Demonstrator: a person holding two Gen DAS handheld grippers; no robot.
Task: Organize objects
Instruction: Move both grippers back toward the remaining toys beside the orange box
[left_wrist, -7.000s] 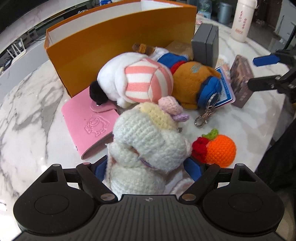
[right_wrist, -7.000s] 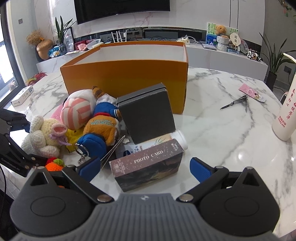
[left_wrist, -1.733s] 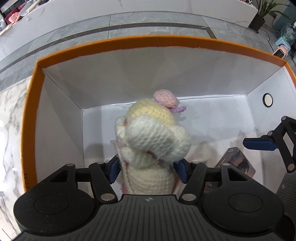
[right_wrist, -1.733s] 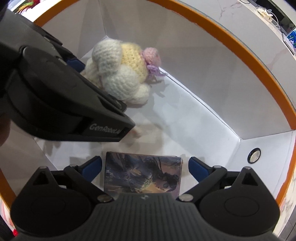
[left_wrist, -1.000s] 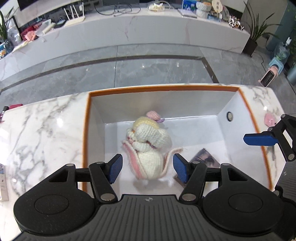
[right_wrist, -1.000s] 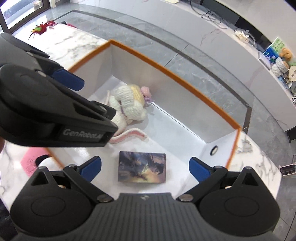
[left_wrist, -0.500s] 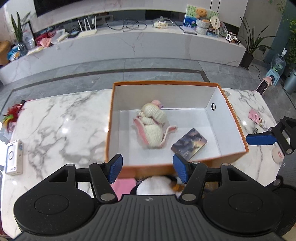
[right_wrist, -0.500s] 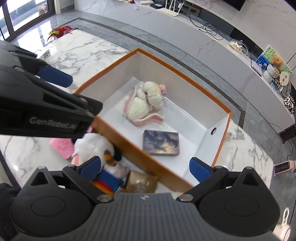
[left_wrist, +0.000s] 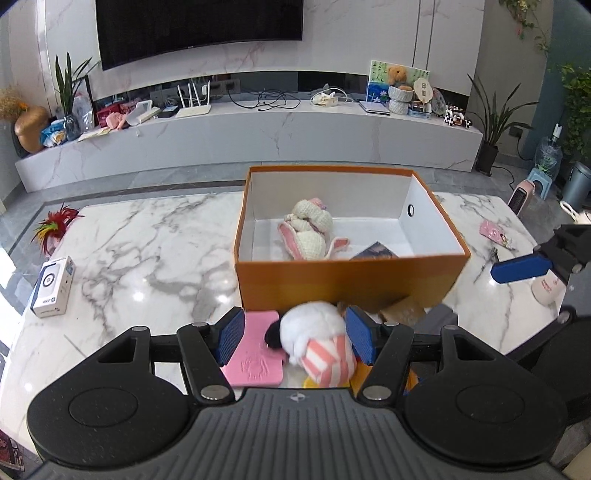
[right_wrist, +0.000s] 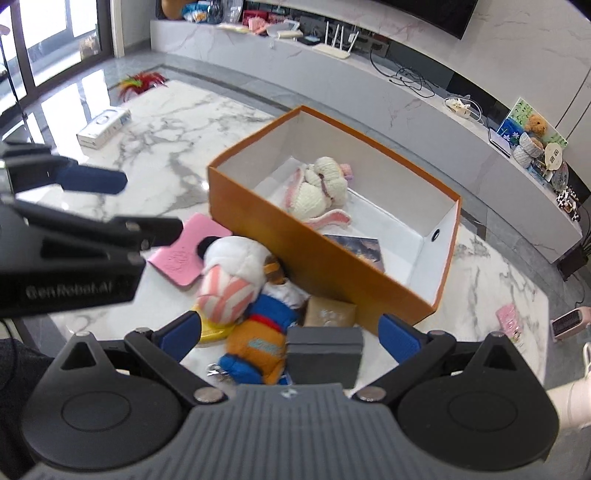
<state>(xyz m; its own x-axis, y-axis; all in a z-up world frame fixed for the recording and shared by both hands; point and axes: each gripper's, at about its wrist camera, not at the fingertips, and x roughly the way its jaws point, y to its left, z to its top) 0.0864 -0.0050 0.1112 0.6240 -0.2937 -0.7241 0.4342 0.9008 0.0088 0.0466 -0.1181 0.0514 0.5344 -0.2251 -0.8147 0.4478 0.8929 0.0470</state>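
Bare marble surface (left_wrist: 147, 240) spreads left of the orange box (left_wrist: 347, 280) (bunny (left_wrist: 308, 234) and card pack (right_wrist: 356, 245) inside). Toys crowd the box's near wall: striped plush (left_wrist: 317, 343), pink wallet (left_wrist: 255, 358), grey case (right_wrist: 323, 354). Left tool (left_wrist: 295, 338) and right tool (right_wrist: 291, 332) hover over them, both wide, empty.

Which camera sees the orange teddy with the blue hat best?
The right wrist view: the orange teddy lies in plain sight between white plush and grey box. In the left wrist view the gripper's body hides nearly all of it; only orange slivers show.
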